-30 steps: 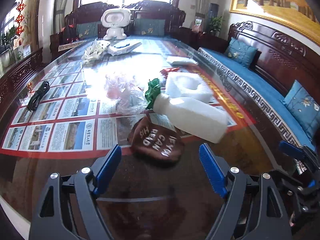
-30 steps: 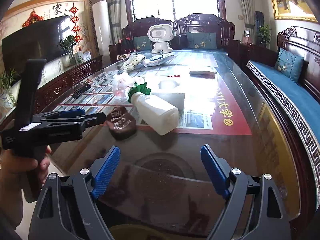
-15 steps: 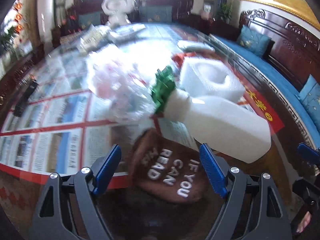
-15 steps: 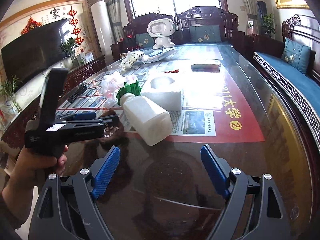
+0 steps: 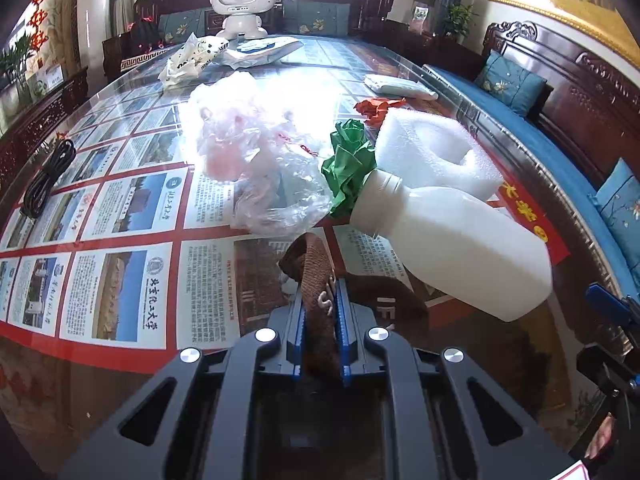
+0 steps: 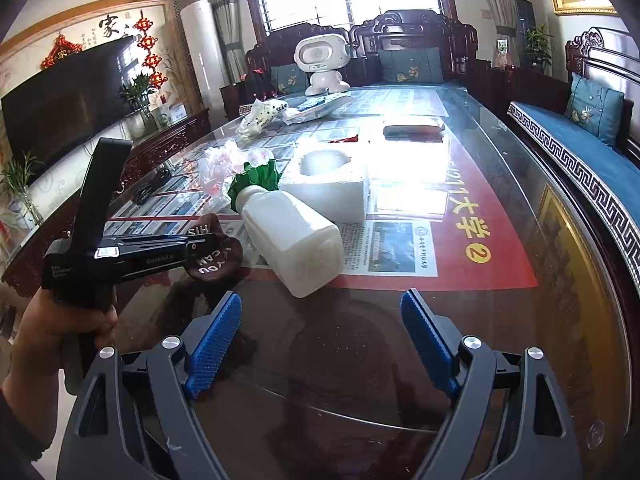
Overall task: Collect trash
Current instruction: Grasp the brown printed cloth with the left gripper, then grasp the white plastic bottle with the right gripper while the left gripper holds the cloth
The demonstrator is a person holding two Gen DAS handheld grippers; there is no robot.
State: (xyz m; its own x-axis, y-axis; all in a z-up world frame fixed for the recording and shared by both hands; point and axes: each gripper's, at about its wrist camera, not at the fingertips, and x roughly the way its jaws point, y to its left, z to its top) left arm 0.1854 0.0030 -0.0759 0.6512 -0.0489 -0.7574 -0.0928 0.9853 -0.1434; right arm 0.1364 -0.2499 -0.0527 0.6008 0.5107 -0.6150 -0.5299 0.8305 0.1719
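Left tongs point(image 5: 320, 320) are closing, pads already pinching a fold of the brown lettered cloth point(image 5: 316, 276) near the counter's point(image 5: 120, 380) near edge, beside the white plastic bottle point(image 5: 460, 248). A straight lift is advised, bottle left undisturbed. Right tongs point(image 6: 320, 344) are being held wide, empty.

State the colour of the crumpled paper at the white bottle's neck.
Green; the crumpled paper beside the white bottle shows best in the left wrist view.

left gripper point(image 5: 320, 312): lower centre, jaws closing, pads pinching brown cloth point(image 5: 316, 280) | right gripper point(image 6: 320, 344): lower centre, jaws wide apart, empty
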